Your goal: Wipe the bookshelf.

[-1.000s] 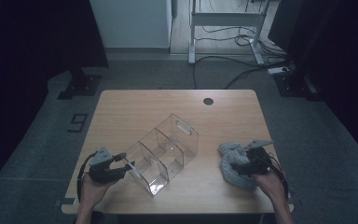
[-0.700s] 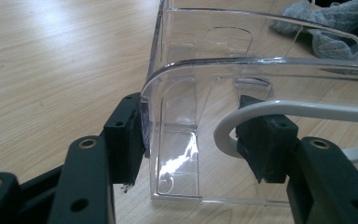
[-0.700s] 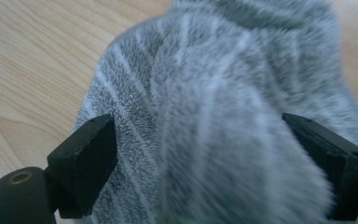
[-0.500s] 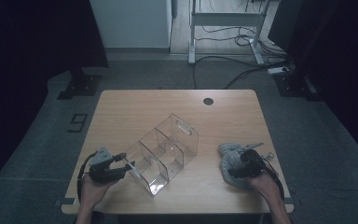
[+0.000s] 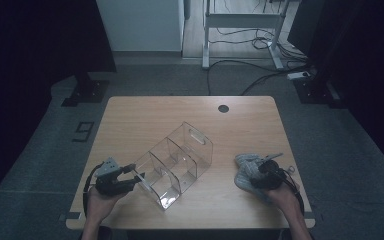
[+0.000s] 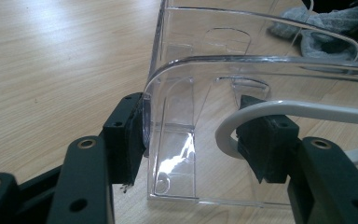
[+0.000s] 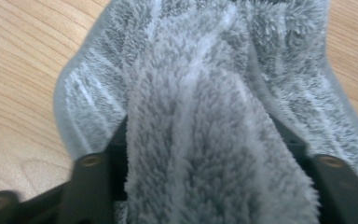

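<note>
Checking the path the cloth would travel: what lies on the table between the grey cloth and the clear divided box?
Nothing: in the high view, bare wooden table separates the grey cloth from the clear divided box.

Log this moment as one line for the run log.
left gripper: clamps clear organizer end wall | right gripper: jaws just closed, pinching grey cloth fold | table: organizer lies diagonal, compartments empty

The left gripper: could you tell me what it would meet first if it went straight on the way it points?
The left gripper already straddles the near end wall of the clear divided organizer. Going straight on, its inner jaw would probably meet the first clear divider inside; depth through the plastic is hard to judge.
</note>
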### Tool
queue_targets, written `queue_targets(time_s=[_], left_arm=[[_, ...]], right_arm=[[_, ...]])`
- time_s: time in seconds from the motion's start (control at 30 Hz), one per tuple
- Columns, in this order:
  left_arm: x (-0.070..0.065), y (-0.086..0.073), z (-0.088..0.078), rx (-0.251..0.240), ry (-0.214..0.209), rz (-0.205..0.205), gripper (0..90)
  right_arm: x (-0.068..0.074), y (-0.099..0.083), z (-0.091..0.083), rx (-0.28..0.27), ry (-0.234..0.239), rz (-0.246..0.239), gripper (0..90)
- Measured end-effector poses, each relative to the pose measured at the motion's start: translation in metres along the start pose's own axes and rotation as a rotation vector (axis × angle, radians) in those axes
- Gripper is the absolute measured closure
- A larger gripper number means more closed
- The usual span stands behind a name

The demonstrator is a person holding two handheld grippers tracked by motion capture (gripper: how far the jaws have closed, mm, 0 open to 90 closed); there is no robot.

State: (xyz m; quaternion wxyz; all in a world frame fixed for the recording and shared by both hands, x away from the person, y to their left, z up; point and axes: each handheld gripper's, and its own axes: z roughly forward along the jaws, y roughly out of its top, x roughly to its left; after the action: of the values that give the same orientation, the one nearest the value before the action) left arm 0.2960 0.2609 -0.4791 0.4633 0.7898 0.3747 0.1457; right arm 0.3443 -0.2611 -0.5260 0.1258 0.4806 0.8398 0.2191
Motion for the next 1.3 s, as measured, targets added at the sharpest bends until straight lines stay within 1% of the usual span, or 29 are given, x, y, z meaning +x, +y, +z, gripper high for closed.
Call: queue_targets(time_s=[0.1,0.17,0.27,0.33,0.43,0.57,0.73,0.8,0.9,1.0,1.1,1.2,1.27,1.3], left_arm=[[0.000,0.000,0.000,0.000,0.002,0.000,43.2],[0.000,0.000,0.000,0.001,0.003,0.000,43.2],[-0.001,0.000,0.000,0.001,0.004,0.001,43.2],[-0.001,0.000,0.000,0.005,0.002,0.006,43.1],[0.000,0.001,-0.001,0.008,-0.004,0.011,43.0],[0.001,0.001,0.000,0.010,-0.010,0.008,42.4],[-0.002,0.002,0.000,0.018,0.010,0.010,42.6],[-0.003,0.002,0.000,0.018,0.009,0.012,42.8],[-0.003,0.002,0.000,0.022,0.009,0.017,42.9],[-0.004,0.002,-0.001,0.023,0.007,0.023,43.0],[-0.005,0.002,-0.001,0.026,0.004,0.028,43.1],[-0.005,0.002,-0.001,0.030,-0.002,0.035,43.1],[-0.005,0.002,-0.001,0.031,-0.006,0.037,43.1],[-0.005,0.002,-0.001,0.030,-0.008,0.038,43.1]], right_arm=[[-0.002,-0.001,-0.002,0.002,0.003,-0.005,55.0],[-0.004,-0.001,-0.003,0.005,0.005,-0.001,58.9],[-0.004,0.000,-0.004,0.006,0.007,0.004,61.8],[-0.005,0.000,-0.005,0.006,0.022,0.010,62.5],[-0.006,0.000,-0.010,-0.010,0.049,0.029,63.0],[-0.003,0.003,-0.021,-0.058,0.066,0.020,63.0],[0.001,0.011,-0.037,-0.112,0.077,0.010,63.0],[0.003,0.015,-0.044,-0.131,0.087,0.007,63.0],[0.004,0.021,-0.053,-0.155,0.101,-0.002,62.8],[0.006,0.029,-0.060,-0.172,0.118,-0.004,62.8],[0.009,0.038,-0.067,-0.188,0.128,-0.018,62.8],[0.013,0.047,-0.075,-0.208,0.133,-0.028,62.6],[0.014,0.054,-0.082,-0.230,0.147,-0.030,62.4],[0.015,0.057,-0.084,-0.233,0.151,-0.030,62.4]])
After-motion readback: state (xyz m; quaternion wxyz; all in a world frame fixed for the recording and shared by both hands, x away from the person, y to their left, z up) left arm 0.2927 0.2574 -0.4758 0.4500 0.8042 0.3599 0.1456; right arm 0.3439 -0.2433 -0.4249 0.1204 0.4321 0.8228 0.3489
